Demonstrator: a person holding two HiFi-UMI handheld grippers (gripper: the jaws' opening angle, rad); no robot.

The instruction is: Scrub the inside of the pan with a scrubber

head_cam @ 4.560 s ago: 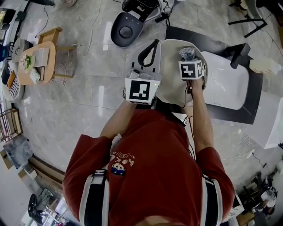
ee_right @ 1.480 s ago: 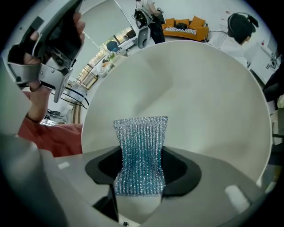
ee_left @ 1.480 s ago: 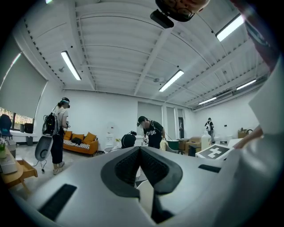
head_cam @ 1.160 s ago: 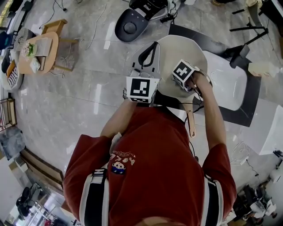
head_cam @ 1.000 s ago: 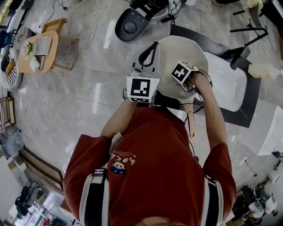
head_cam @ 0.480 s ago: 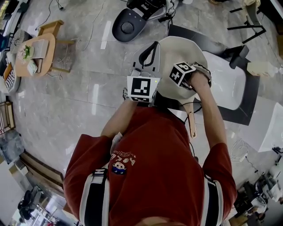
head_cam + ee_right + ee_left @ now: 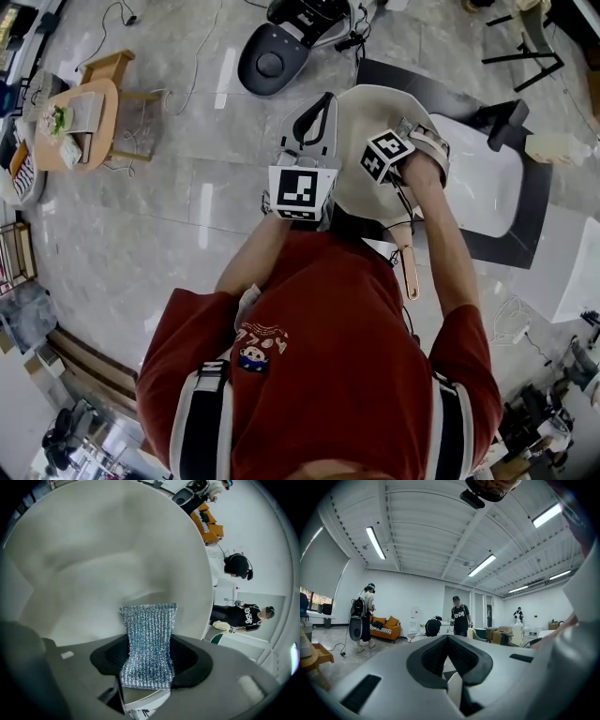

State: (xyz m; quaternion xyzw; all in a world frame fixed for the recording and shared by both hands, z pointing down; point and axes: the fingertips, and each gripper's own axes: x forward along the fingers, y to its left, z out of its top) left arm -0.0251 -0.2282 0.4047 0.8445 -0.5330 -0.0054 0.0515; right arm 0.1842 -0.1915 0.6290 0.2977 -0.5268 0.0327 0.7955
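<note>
A cream pan [image 7: 364, 120] is tilted up in front of me, and its wooden handle [image 7: 410, 267] points back toward my body. My right gripper [image 7: 405, 141] reaches over the pan's right side. In the right gripper view this gripper [image 7: 149, 654] is shut on a silver mesh scrubber [image 7: 150, 620], whose free end lies against the pan's pale inner surface [image 7: 108, 555]. My left gripper [image 7: 325, 97] sits at the pan's left edge. In the left gripper view its jaws [image 7: 448, 637] meet with nothing seen between them, and the pan shows only as a pale blur [image 7: 581, 602] at the right.
A white basin [image 7: 487, 178] sits in a dark counter [image 7: 539, 202] to the right of the pan. A black chair [image 7: 267, 56] stands beyond it, and a small wooden table [image 7: 89, 117] is at the far left. A person [image 7: 460, 616] and an orange sofa [image 7: 386, 626] are across the room.
The right gripper has come down from the pan's far rim into its inside and turned; over the last second it shifts slightly up and right. The wooden handle has come into view. The left gripper stays put.
</note>
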